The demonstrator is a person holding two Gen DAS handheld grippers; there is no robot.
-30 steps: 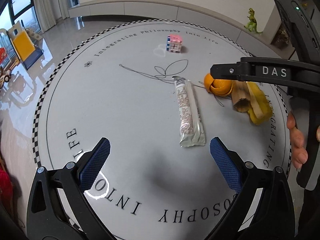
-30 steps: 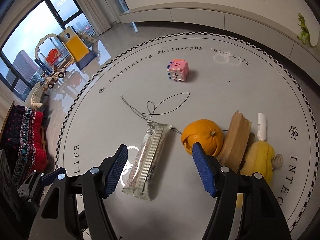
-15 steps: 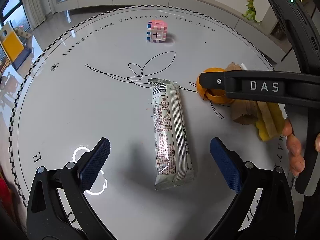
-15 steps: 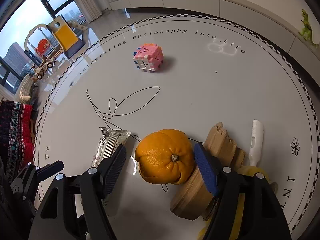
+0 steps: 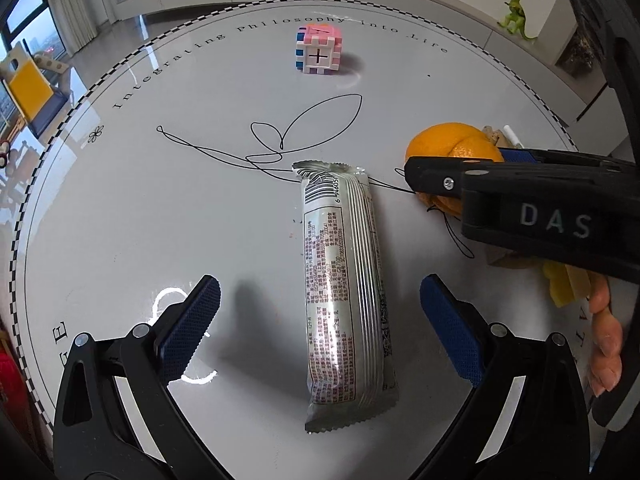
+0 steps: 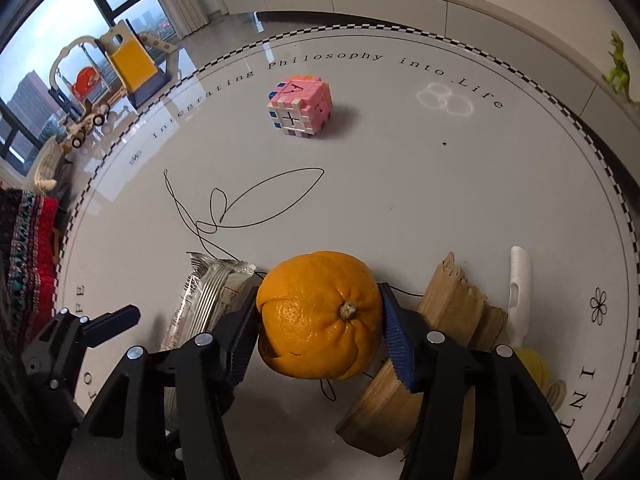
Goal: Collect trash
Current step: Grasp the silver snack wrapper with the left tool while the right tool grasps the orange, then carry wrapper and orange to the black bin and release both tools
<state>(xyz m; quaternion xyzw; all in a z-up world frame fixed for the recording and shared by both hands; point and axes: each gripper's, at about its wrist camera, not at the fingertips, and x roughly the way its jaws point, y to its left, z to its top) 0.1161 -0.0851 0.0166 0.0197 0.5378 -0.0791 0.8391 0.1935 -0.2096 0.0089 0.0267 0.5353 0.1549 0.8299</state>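
A silver snack wrapper (image 5: 344, 280) lies lengthwise on the round white table (image 5: 140, 208). My left gripper (image 5: 320, 292) hovers over it, open, with a blue pad well off each side of the wrapper. An orange (image 6: 320, 316) with a split peel rests to the wrapper's right. My right gripper (image 6: 320, 320) straddles it, its jaws closing, and both pads touch the orange's sides. In the left wrist view the orange (image 5: 448, 140) shows behind the right gripper's black body. The wrapper's crimped end (image 6: 208, 292) lies beside the right gripper's left finger.
A pink block cube (image 6: 300, 106) stands farther back. Right of the orange lie a broken wood piece (image 6: 452, 312), a white plastic piece (image 6: 520, 280) and something yellow (image 6: 532, 364). A person's fingers (image 5: 604, 340) hold the right gripper. A green toy dinosaur (image 5: 516, 12) stands on the ledge behind.
Both grippers came down toward the table. The left one moved over the wrapper. The right one shifted from beside the orange to around it, and its jaws narrowed onto it.
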